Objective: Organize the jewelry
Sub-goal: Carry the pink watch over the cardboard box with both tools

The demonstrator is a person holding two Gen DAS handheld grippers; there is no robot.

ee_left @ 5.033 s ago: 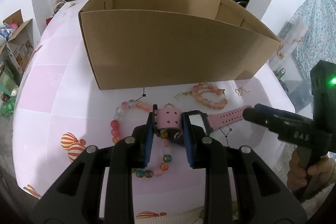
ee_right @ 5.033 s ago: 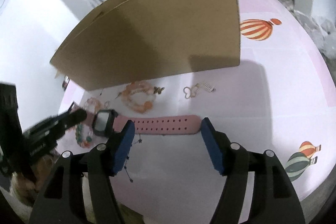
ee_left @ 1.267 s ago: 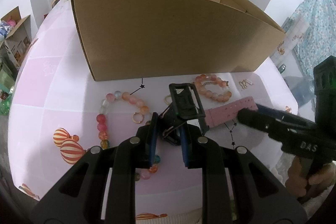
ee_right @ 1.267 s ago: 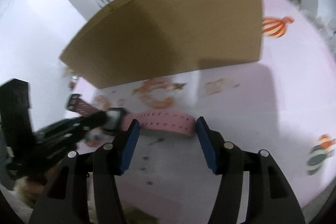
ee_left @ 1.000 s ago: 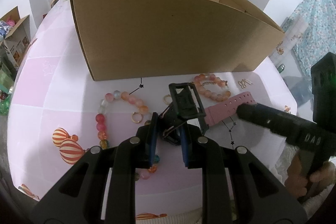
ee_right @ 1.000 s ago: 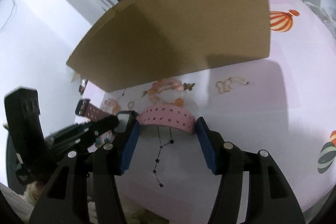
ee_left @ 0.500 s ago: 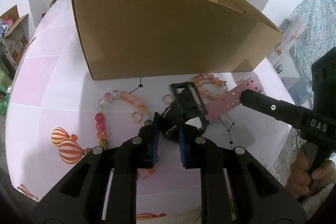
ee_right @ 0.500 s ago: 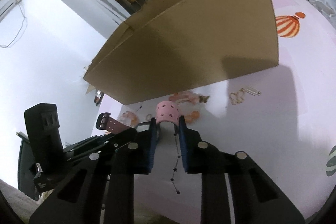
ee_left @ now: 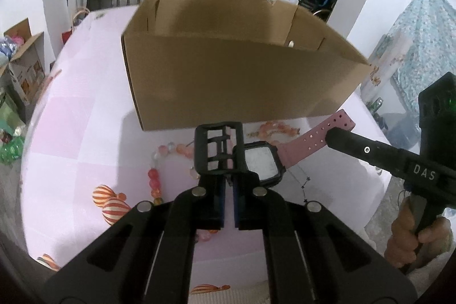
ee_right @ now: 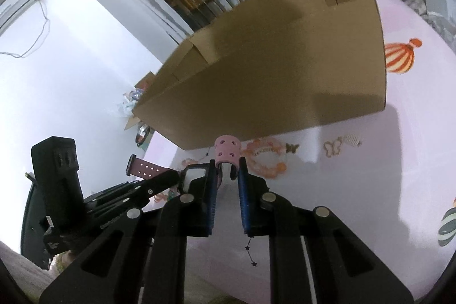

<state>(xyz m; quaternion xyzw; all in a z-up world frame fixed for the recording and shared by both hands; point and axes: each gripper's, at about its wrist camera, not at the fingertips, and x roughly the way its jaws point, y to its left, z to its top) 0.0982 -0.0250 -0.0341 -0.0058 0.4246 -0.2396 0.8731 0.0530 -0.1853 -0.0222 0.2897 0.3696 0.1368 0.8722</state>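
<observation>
A watch with a black face and pink strap hangs above the pink table, held between both grippers. My left gripper is shut on its buckle end, and the black buckle stands up past the fingers. My right gripper has the folded pink strap pinched between its blue pads, its jaws still closing. An open cardboard box stands just behind. An orange bead bracelet and a multicolour bead bracelet lie in front of the box.
A butterfly charm and a thin star chain lie on the cloth to the right. A person's hand holds the right gripper's handle. Small boxes stand on the floor at the left, past the table edge.
The right jaws have closed from wide apart onto the pink strap. The left jaws have tightened on the buckle end. The left gripper has risen, lifting the watch off the table.
</observation>
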